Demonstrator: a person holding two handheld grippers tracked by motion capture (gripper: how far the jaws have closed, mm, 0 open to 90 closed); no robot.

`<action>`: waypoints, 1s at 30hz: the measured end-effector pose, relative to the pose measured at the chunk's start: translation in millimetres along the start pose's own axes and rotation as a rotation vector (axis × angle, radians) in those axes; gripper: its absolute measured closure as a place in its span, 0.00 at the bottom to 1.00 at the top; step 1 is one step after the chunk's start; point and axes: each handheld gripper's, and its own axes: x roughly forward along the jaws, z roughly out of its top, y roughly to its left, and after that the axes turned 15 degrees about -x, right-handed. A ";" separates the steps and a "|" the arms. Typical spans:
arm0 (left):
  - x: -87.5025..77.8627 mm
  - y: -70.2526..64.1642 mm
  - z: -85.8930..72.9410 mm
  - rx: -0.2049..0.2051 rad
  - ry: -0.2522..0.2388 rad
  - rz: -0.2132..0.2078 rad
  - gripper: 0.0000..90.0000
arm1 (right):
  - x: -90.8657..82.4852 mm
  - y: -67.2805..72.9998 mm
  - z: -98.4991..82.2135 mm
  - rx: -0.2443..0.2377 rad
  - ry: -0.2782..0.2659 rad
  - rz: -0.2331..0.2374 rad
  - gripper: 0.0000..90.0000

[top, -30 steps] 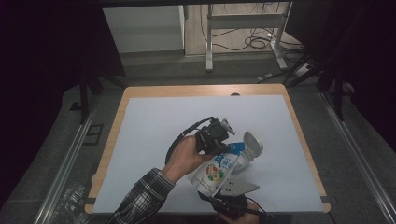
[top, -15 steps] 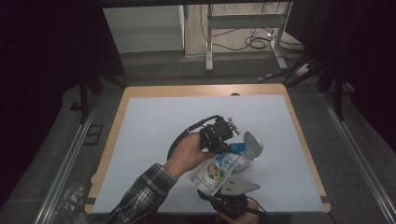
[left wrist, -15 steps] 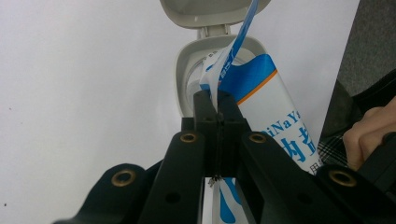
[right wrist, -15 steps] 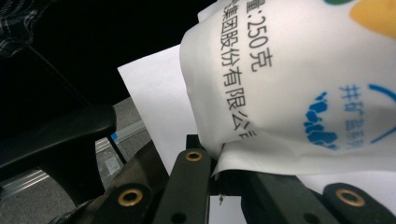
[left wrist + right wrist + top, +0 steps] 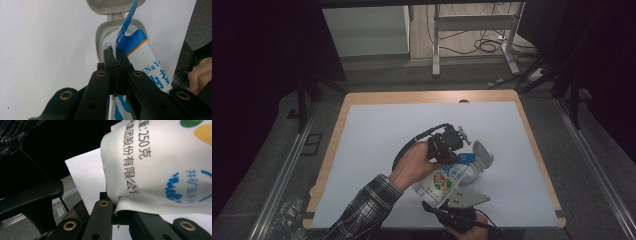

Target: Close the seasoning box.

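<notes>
Bag [image 5: 446, 181] now tilts steeper over container [image 5: 477, 161]; left gripper [image 5: 115, 55] jaws clenched on its mouth, right gripper [image 5: 116, 216] jaws on its bottom: pouring under way.

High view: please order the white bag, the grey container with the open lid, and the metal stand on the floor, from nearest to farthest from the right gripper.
Measured from the right gripper at the table's near edge:
1. The white bag: its bottom edge is in the jaws, just above the gripper.
2. The grey container: farther up and to the right, at the bag's top end.
3. The metal stand: on the floor beyond the table's far edge.

"250克" on white pouch [image 5: 160, 165]
</notes>
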 end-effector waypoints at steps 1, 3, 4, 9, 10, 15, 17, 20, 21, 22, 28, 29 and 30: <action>0.1 -0.1 0.1 0.000 0.001 0.001 1.00 | 0.0 -0.1 0.5 -0.001 -0.001 0.000 0.99; 0.3 -0.3 0.3 0.000 0.003 0.001 1.00 | -0.1 -0.1 1.0 0.001 -0.002 0.001 0.99; 0.3 -0.4 0.3 0.000 0.004 0.003 1.00 | -0.1 -0.2 1.3 0.001 -0.004 0.002 0.99; 1.1 -1.1 1.0 0.003 0.007 0.004 1.00 | 0.1 -0.5 2.8 -0.005 -0.012 0.003 0.99; 1.2 -1.1 1.2 0.005 0.009 0.005 1.00 | 0.1 -0.5 3.0 -0.005 -0.013 0.003 0.99; 1.5 -2.0 2.6 0.010 0.019 0.012 1.00 | -0.2 -0.6 4.1 -0.002 -0.018 0.006 0.99; 1.8 -2.8 3.1 0.015 0.021 0.018 1.00 | -0.3 -0.8 4.4 -0.003 -0.021 0.006 0.99; 2.1 -3.8 4.0 0.020 0.026 0.022 1.00 | -0.8 -1.3 5.1 -0.007 -0.026 0.008 0.99; 2.2 -4.3 4.3 0.022 0.028 0.025 1.00 | -0.7 -1.4 5.2 -0.009 -0.028 0.007 1.00; 2.4 -4.7 4.6 0.024 0.029 0.026 1.00 | -0.8 -1.5 5.3 -0.010 -0.029 0.007 1.00; 2.8 -5.6 6.2 0.029 0.039 0.032 1.00 | -1.4 -1.7 7.0 -0.009 -0.036 0.008 0.99; 3.0 -5.9 6.3 0.028 0.040 0.032 1.00 | -1.4 -1.7 7.1 -0.009 -0.037 0.008 0.99; 3.1 -6.0 6.4 0.029 0.041 0.033 1.00 | -1.5 -1.8 7.3 -0.010 -0.038 0.008 1.00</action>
